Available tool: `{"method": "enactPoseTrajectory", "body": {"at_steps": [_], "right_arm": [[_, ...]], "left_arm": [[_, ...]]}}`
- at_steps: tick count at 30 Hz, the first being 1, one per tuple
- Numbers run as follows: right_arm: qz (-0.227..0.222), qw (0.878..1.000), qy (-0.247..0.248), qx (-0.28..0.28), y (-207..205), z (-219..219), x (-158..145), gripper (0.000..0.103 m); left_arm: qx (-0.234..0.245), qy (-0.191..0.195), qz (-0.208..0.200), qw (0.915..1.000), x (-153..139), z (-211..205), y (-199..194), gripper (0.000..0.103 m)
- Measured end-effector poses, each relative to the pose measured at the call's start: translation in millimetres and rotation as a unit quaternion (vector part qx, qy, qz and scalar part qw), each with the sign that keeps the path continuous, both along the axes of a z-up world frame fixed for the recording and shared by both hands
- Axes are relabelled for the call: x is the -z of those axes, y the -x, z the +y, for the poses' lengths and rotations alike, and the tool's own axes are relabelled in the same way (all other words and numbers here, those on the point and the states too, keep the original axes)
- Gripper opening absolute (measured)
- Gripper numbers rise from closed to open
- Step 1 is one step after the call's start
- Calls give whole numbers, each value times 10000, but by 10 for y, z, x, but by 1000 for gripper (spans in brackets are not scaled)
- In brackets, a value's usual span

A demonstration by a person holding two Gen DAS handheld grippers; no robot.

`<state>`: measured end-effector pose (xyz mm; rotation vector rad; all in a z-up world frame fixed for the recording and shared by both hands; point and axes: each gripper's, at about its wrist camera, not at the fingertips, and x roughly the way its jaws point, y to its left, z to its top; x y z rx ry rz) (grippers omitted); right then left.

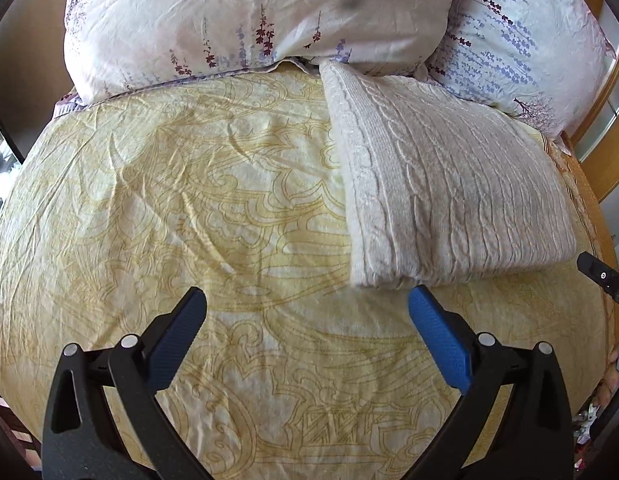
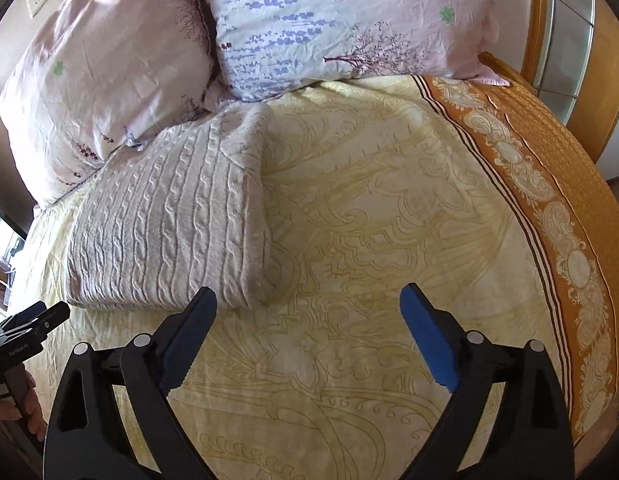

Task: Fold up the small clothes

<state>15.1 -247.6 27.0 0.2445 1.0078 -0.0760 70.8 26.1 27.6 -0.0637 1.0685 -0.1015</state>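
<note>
Two grippers hang over a bed (image 1: 189,208) with a yellow patterned cover. Both the left gripper (image 1: 307,300) and the right gripper (image 2: 308,296) have their blue-padded jaws spread wide with nothing between them. A folded white cable-knit sweater (image 1: 441,196) lies flat on the cover, its far end touching two floral pillows (image 2: 329,28). Each gripper sits just short of the sweater's near edge, clear of it.
</note>
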Motion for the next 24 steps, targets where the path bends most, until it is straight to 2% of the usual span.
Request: {"method": "enactPoseTrajectory", "body": {"at_steps": [3, 5, 17, 24], "right_arm": [[214, 9997, 48, -100, 15, 111, 100, 96], [302, 9993, 118, -201, 1, 197, 136, 102], [426, 9963, 334, -667, -58, 512, 208, 102], [486, 9949, 390, -791, -78, 581, 279, 102]], "left_arm": [[11, -6, 131, 9999, 112, -27, 16, 101], [53, -6, 203, 9998, 158, -28, 83, 101], [389, -471, 324, 9976, 278, -303, 54, 101], [335, -513, 333, 9976, 283, -315, 25, 101]]}}
